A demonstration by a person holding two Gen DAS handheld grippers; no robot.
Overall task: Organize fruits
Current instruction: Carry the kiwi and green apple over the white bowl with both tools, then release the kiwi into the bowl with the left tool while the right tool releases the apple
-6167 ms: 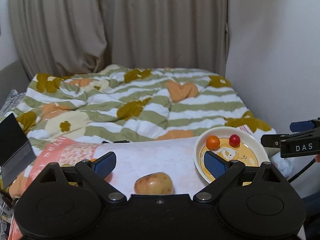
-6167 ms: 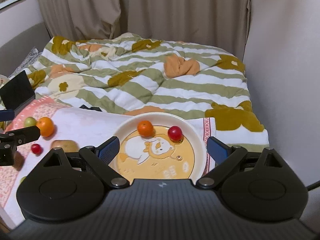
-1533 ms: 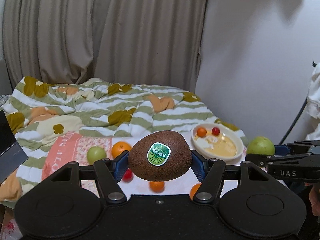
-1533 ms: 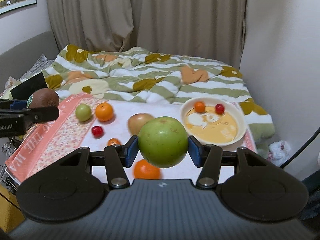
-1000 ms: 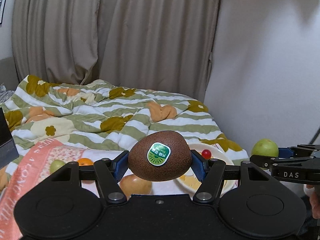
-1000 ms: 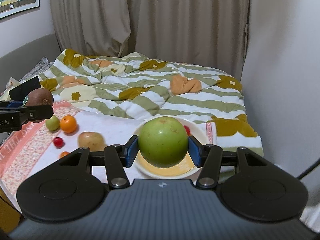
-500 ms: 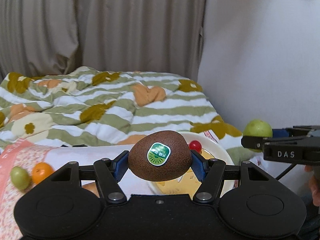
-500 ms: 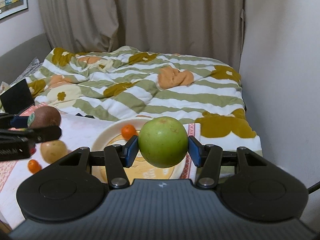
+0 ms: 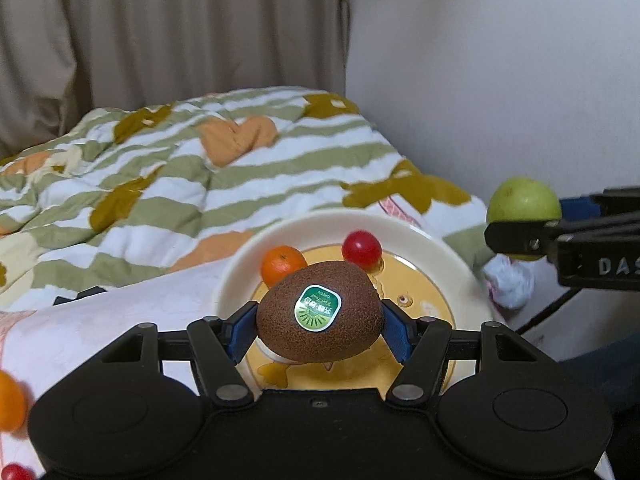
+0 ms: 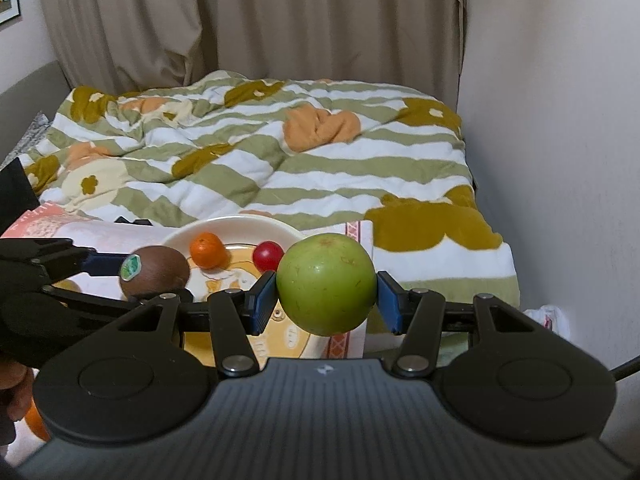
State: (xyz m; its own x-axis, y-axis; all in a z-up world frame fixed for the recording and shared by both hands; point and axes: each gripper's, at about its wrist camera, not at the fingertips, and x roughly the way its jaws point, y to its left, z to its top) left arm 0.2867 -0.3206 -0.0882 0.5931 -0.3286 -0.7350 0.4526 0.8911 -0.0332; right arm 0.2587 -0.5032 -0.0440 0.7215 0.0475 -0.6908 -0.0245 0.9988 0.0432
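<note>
My left gripper [image 9: 319, 322] is shut on a brown kiwi [image 9: 319, 312] with a green sticker and holds it over the cream plate [image 9: 440, 256]. The plate holds a small orange [image 9: 282, 264] and a red cherry tomato [image 9: 362, 245]. My right gripper [image 10: 326, 299] is shut on a green apple [image 10: 326, 284], to the right of the plate's [image 10: 240, 226] right rim. The left gripper with the kiwi [image 10: 156, 267] shows at the left of the right wrist view; the apple [image 9: 523, 204] shows at the right of the left wrist view.
The plate stands on a white-and-pink cloth [image 9: 100, 320] on a table at the foot of a bed with a striped quilt [image 10: 280, 160]. An orange [image 9: 10, 404] and a red tomato [image 9: 14, 472] lie at the far left. A wall [image 10: 560, 120] runs close on the right.
Both grippers have moved forward and down toward the plate. The kiwi now hangs over the plate's middle; the apple is near its right rim. Both stay shut on their fruit.
</note>
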